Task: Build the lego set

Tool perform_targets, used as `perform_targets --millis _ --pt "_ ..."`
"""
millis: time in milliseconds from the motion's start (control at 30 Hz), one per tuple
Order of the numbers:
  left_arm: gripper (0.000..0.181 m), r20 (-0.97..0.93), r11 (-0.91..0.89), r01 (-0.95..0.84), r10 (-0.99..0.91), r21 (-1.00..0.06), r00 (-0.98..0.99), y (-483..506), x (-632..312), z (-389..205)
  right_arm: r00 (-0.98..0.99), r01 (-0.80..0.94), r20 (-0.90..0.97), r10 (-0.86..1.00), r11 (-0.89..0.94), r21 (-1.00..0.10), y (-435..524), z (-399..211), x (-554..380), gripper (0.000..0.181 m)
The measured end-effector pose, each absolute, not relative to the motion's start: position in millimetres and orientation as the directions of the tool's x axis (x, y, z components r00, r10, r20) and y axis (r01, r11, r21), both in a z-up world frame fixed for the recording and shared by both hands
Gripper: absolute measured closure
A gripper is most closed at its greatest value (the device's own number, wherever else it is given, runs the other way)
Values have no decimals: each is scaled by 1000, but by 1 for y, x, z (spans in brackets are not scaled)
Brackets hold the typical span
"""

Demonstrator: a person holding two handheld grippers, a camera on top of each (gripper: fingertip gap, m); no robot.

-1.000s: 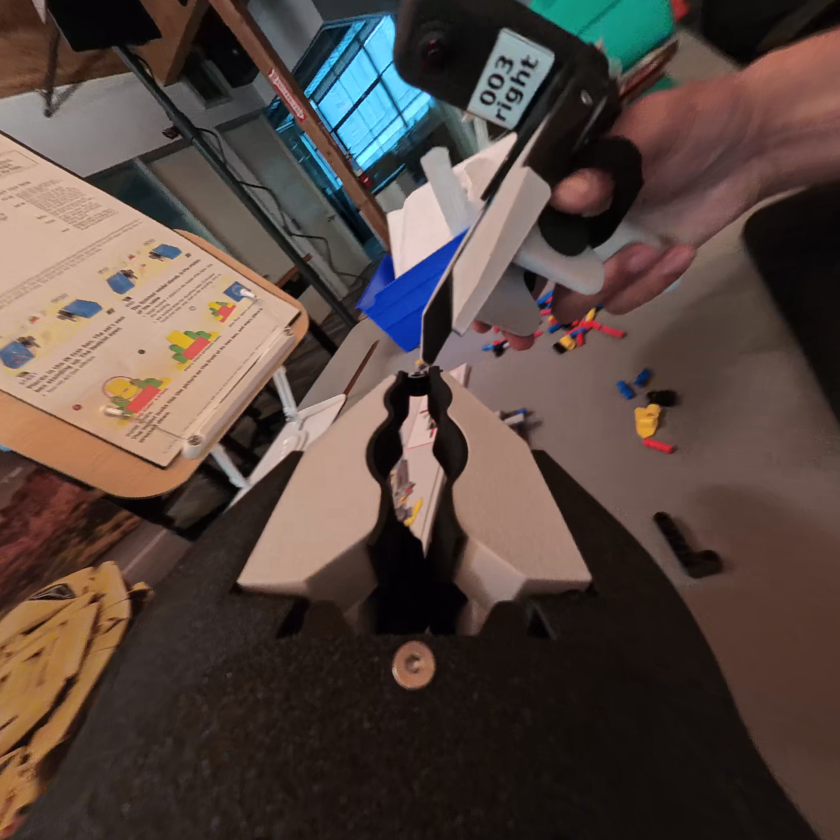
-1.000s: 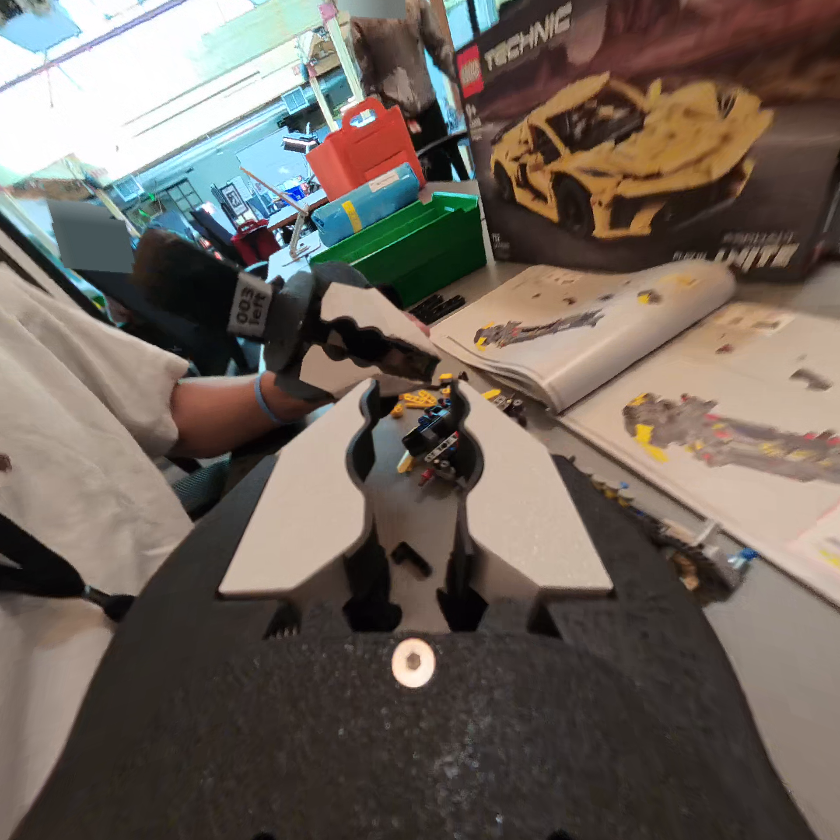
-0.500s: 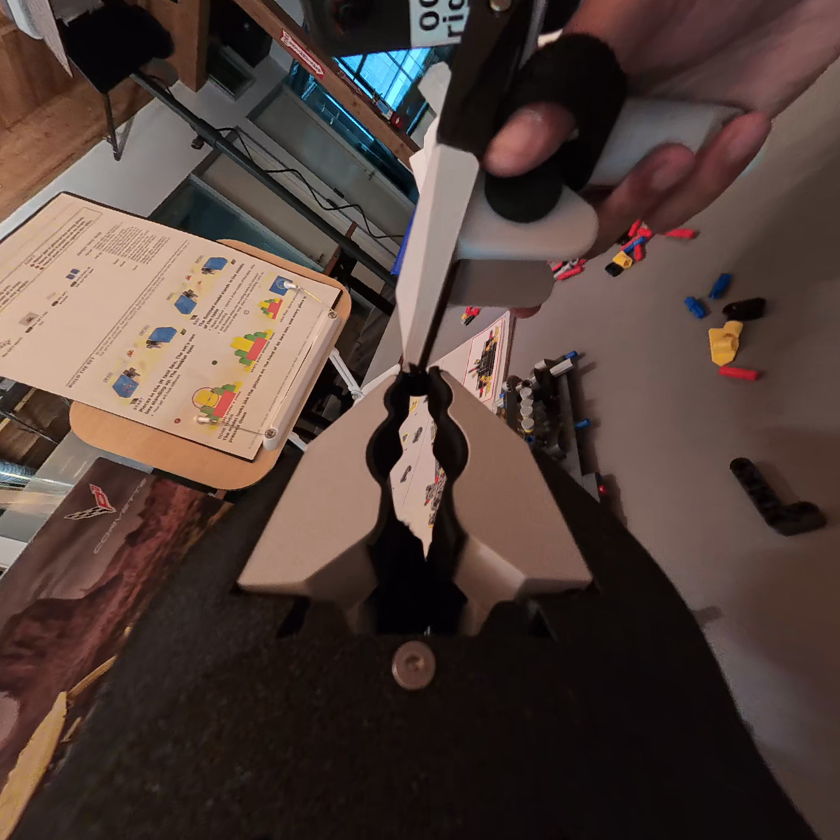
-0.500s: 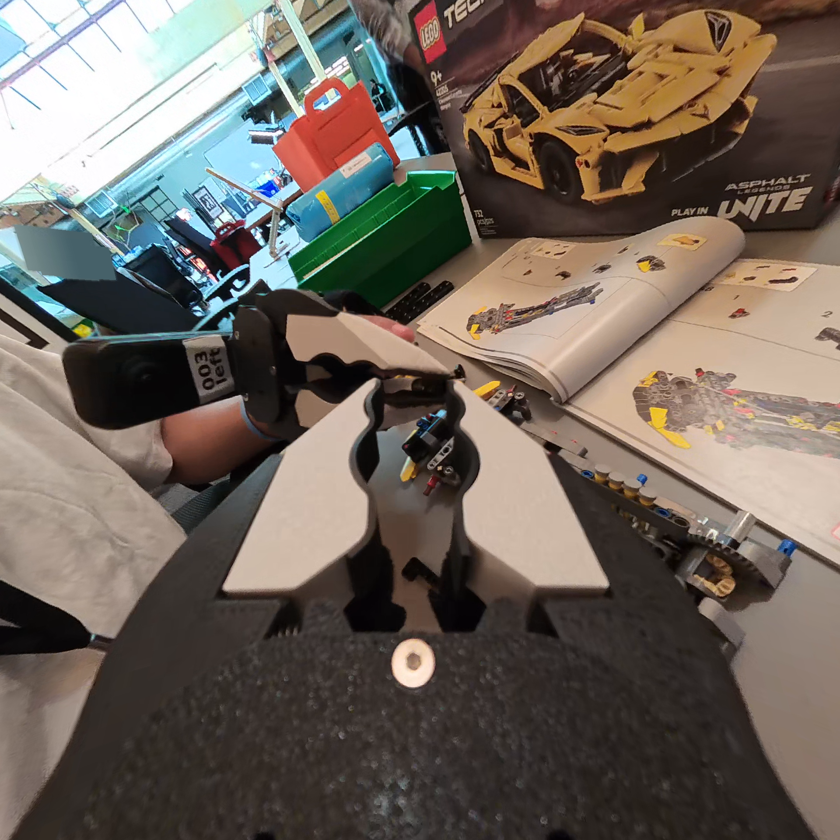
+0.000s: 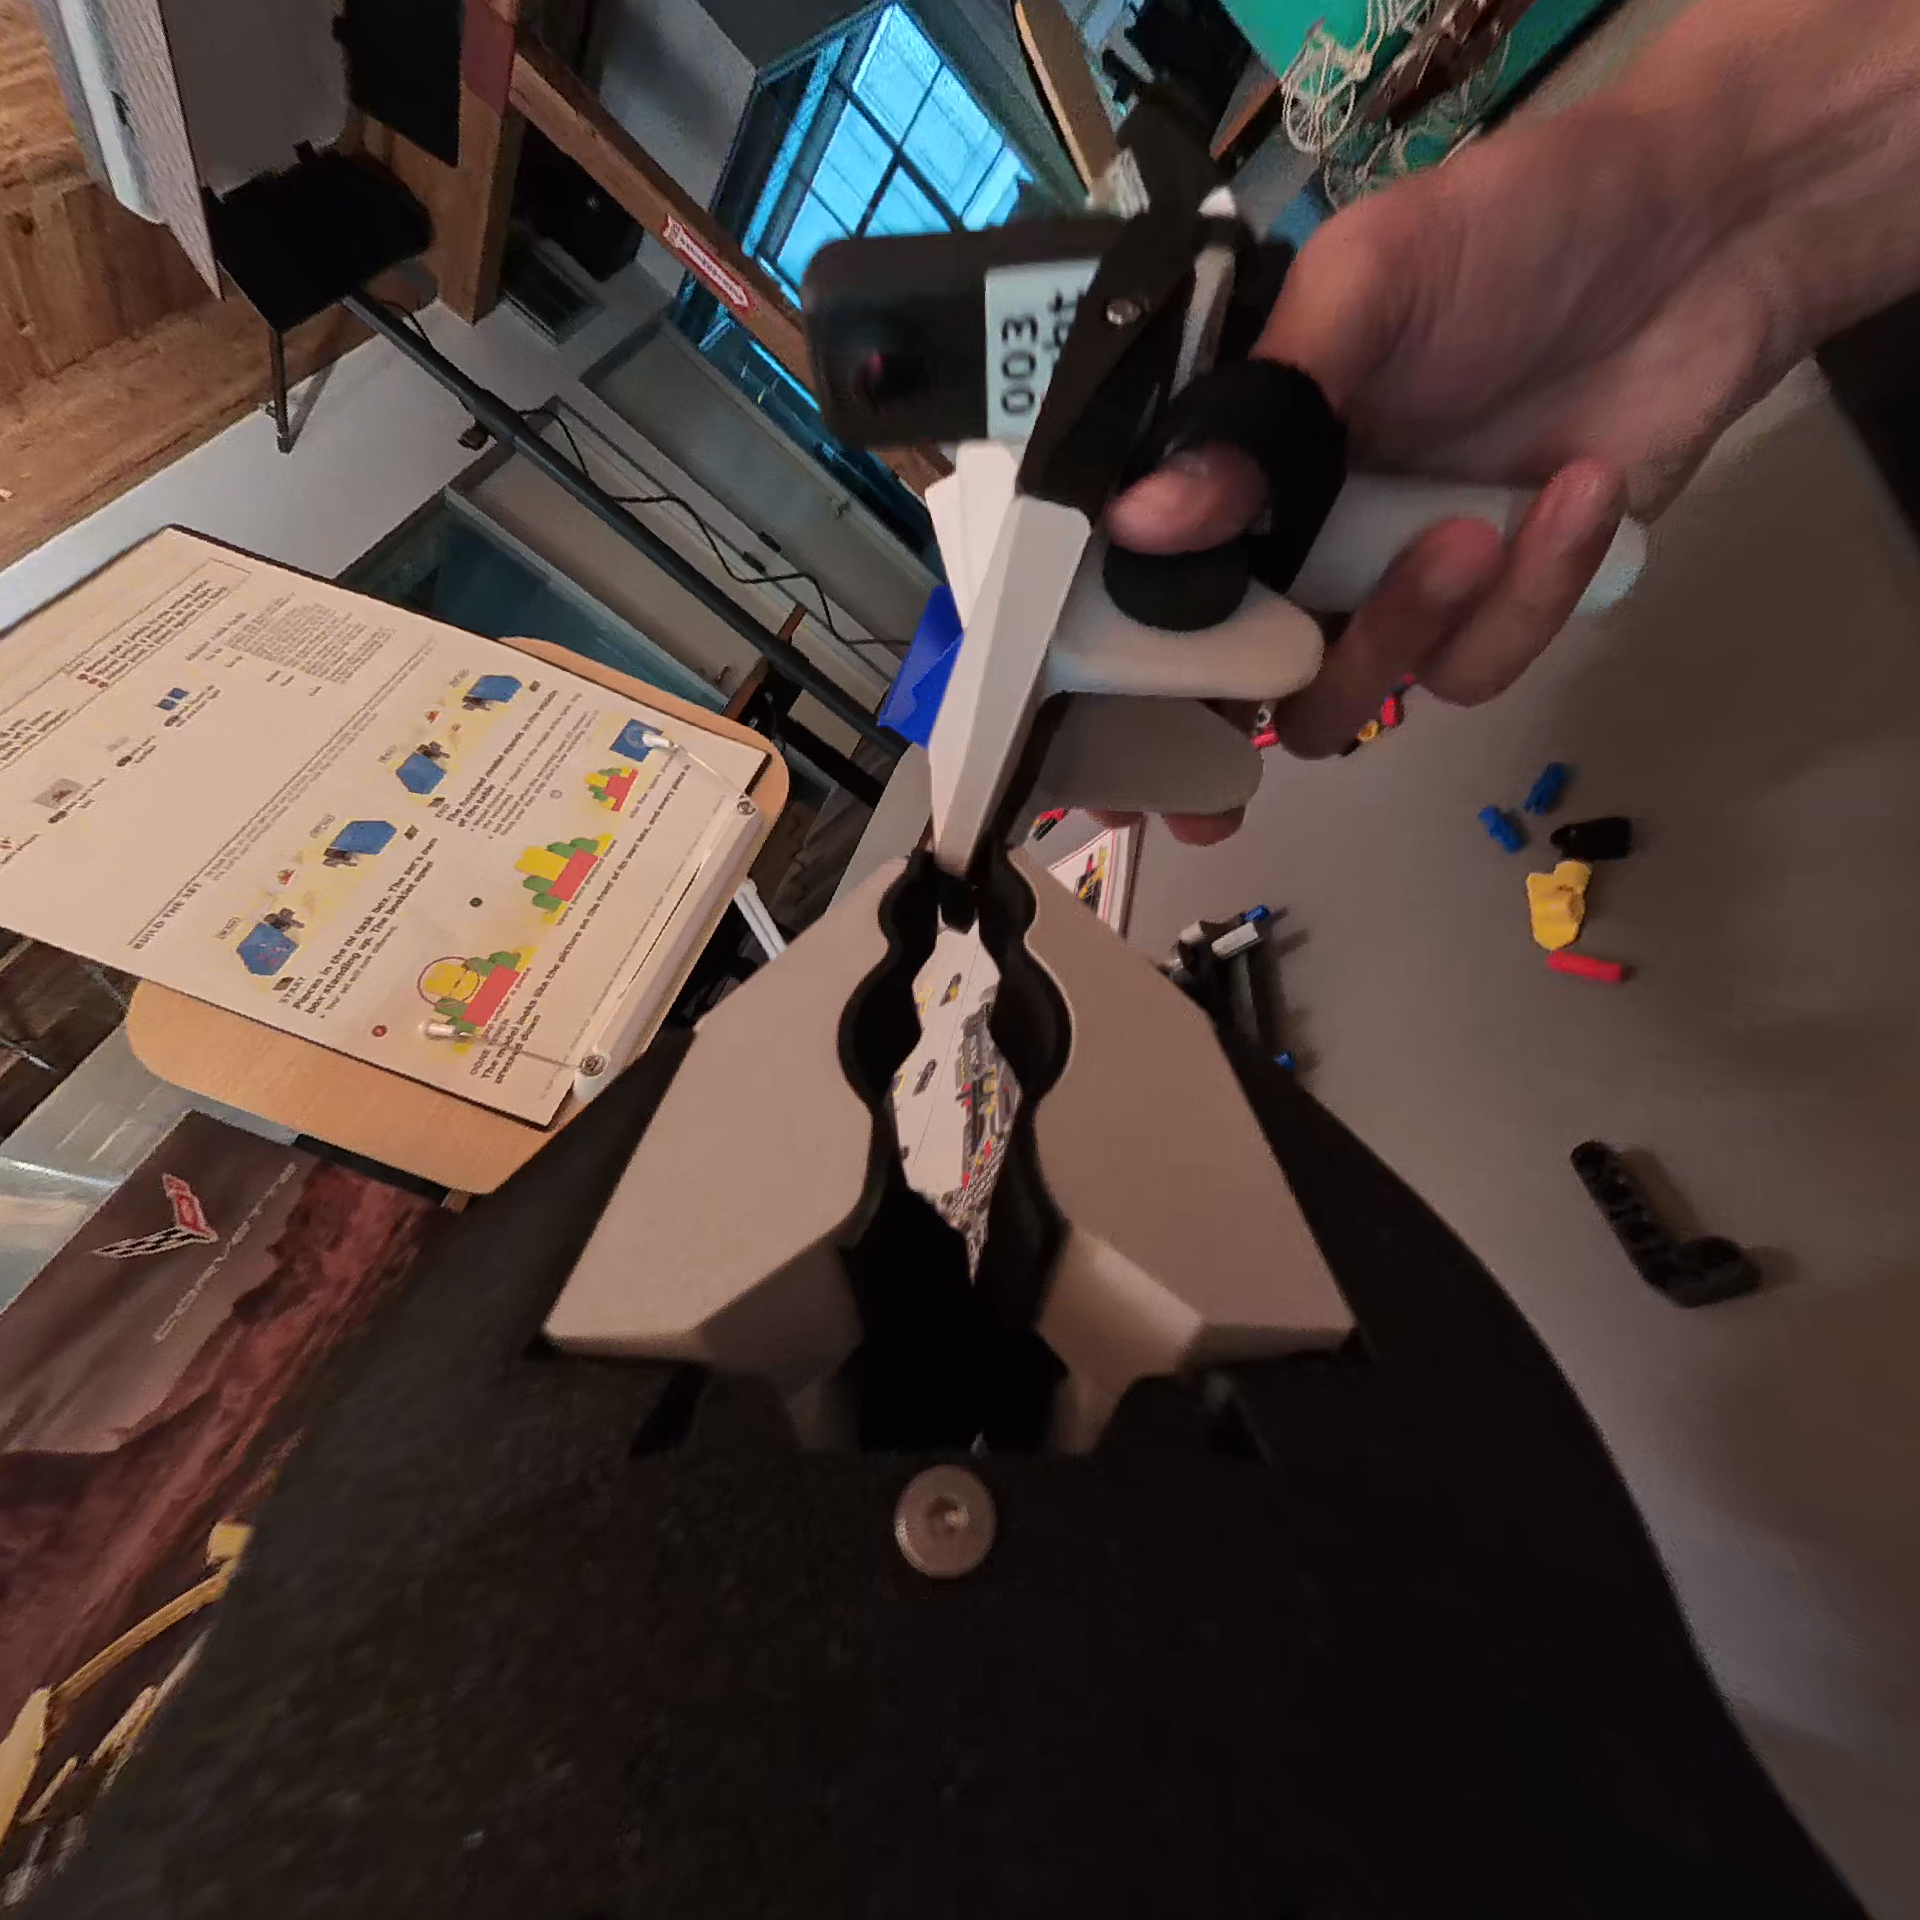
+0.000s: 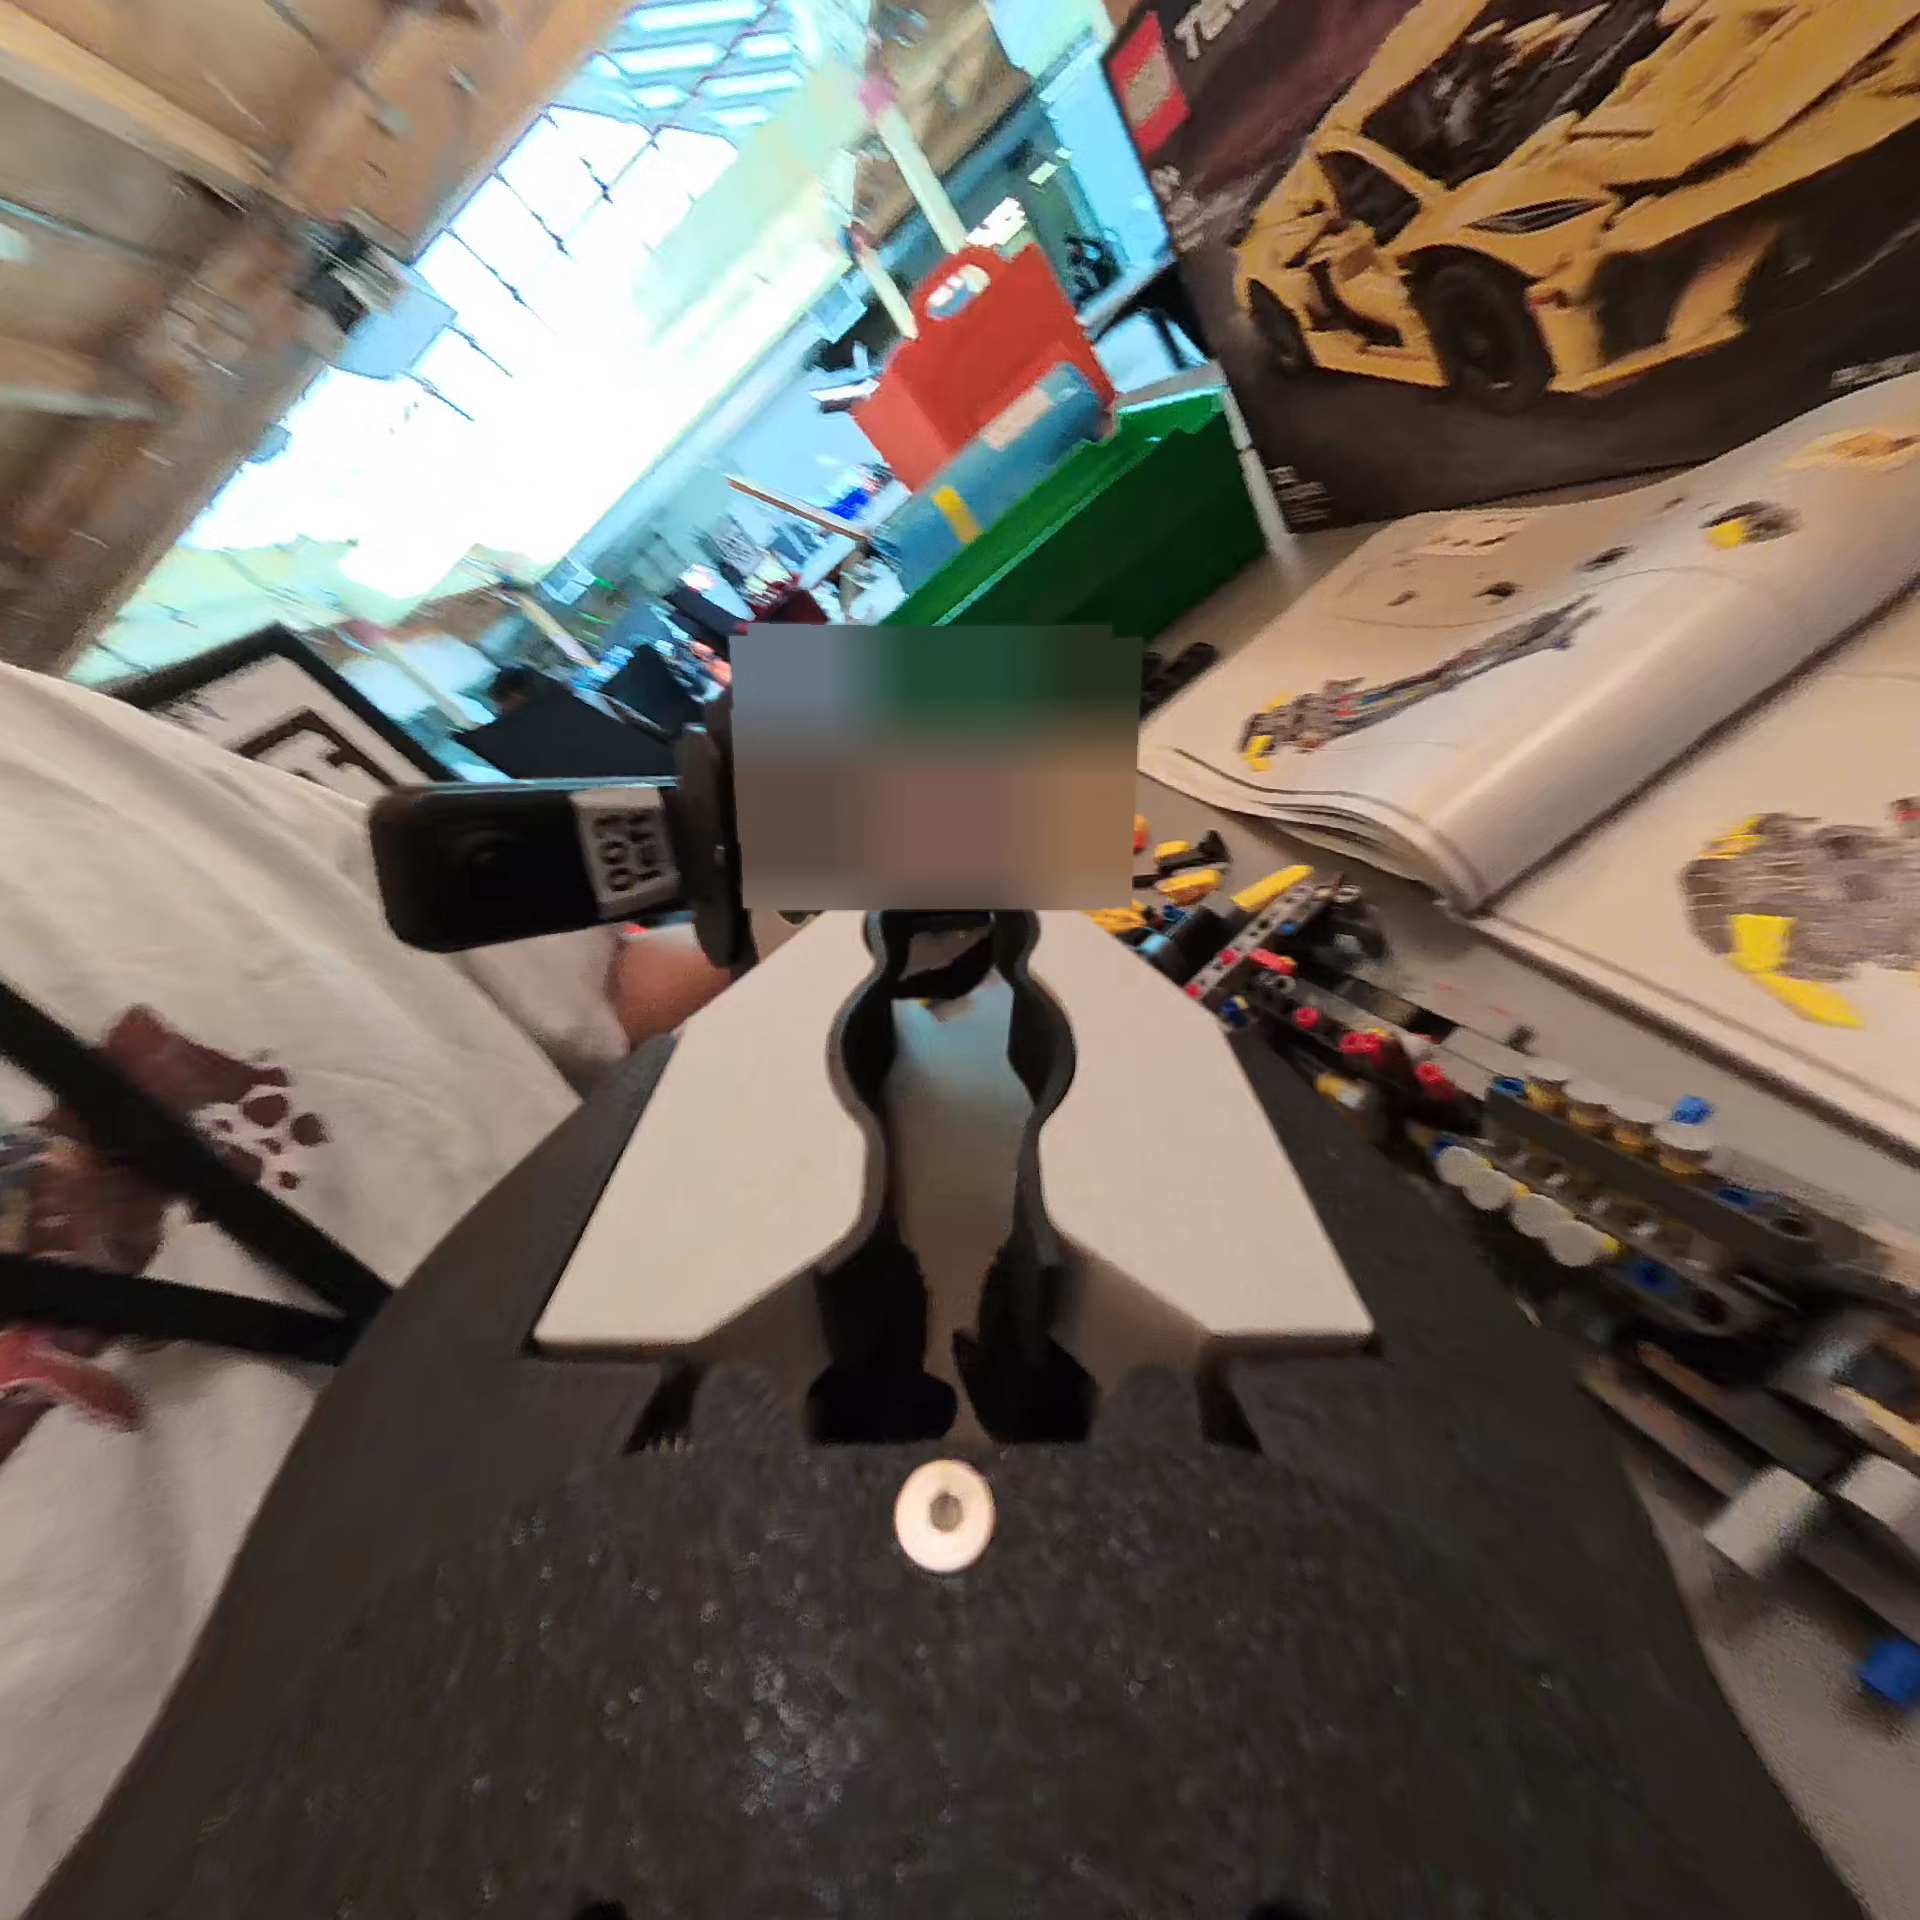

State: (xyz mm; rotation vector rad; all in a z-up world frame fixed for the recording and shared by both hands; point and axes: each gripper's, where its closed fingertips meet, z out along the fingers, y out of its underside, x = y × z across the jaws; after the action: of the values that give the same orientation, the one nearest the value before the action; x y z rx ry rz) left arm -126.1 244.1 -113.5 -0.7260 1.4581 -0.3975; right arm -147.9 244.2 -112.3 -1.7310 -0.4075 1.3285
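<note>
Meeting tip to tip: right gripper (image 5: 961, 847) has swung upright, left gripper (image 5: 954, 914) fingers nearly together; right's grip unclear.

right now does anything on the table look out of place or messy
Loose pieces lie scattered over the grey table: a yellow piece, blue pins, a red pin and a black angled beam apart from them. Nothing looks damaged.

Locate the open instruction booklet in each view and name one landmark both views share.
Left wrist view: instruction booklet shows only through the gap between the hand-held gripper's fingers, centre.
Right wrist view: instruction booklet lies open, upper right.
Shared landmark: yellow-car box.
</note>
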Motion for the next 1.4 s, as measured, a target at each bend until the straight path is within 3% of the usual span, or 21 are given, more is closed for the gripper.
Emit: perform_targets --millis 300,400,1200,1333,1400 --pt "175 -659 662 0 -746 -750 90 221 -133 -89 -70 -384 -700 711 -667 -639 221 -85 -155 167" --pt "175 -642 643 -23 -762 -766 89 224 -131 -92 -30 -380 -701 712 -657 -651 224 -89 -153 167" --pt "176 -815 779 -247 -568 -576 113 244 -129 -113 349 -263 -555 755 -490 -831 246 -114 -148 167" --pt "175 -767 747 -177 -633 -641 109 239 -129 -108 279 -317 -572 772 -488 -813 241 -105 -145 167" --pt "175 -709 694 -150 -696 -704 111 242 -131 -104 266 -429 -545 795 -409 -806 242 -83 -127 166"
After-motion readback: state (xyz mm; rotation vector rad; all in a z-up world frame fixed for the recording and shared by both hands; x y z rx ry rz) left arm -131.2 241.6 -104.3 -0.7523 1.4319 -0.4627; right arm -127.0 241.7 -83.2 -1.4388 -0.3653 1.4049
